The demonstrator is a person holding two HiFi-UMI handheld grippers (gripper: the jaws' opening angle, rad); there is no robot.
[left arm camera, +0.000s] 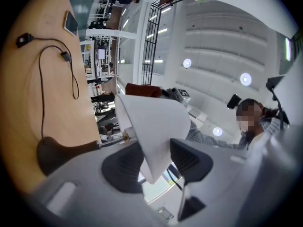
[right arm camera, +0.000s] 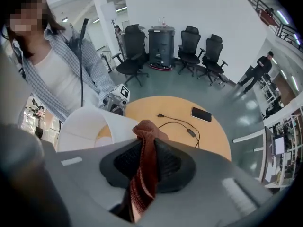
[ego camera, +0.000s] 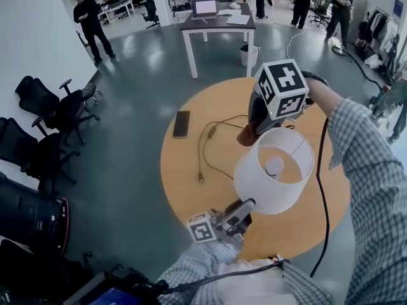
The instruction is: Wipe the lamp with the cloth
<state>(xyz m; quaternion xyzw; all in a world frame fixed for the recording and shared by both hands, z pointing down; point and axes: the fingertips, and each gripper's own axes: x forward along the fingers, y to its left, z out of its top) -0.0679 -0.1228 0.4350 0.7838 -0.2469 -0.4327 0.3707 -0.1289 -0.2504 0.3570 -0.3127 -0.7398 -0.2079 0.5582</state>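
The left claw (left arm camera: 158,162) pinches the wall of the white tapered-shade lamp (ego camera: 273,183), steadying it above the round wooden desk (ego camera: 191,170), while the right claw (right arm camera: 147,162), clamped tight on the bunched rust-red knitted cloth (right arm camera: 144,174), hangs just beside the shade's far rim (bulb (ego camera: 275,165) showing inside), poised, I'd say, to wipe.

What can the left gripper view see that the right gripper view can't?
Only the left gripper view: round ceiling lights, and the left gripper pinching the wall of the white fabric lampshade. Only the right gripper view: black office chairs, and the right gripper shut on the reddish-brown knitted cloth. Both: the lampshade, the cloth, the round wooden table, the black cable and the dark flat phone.
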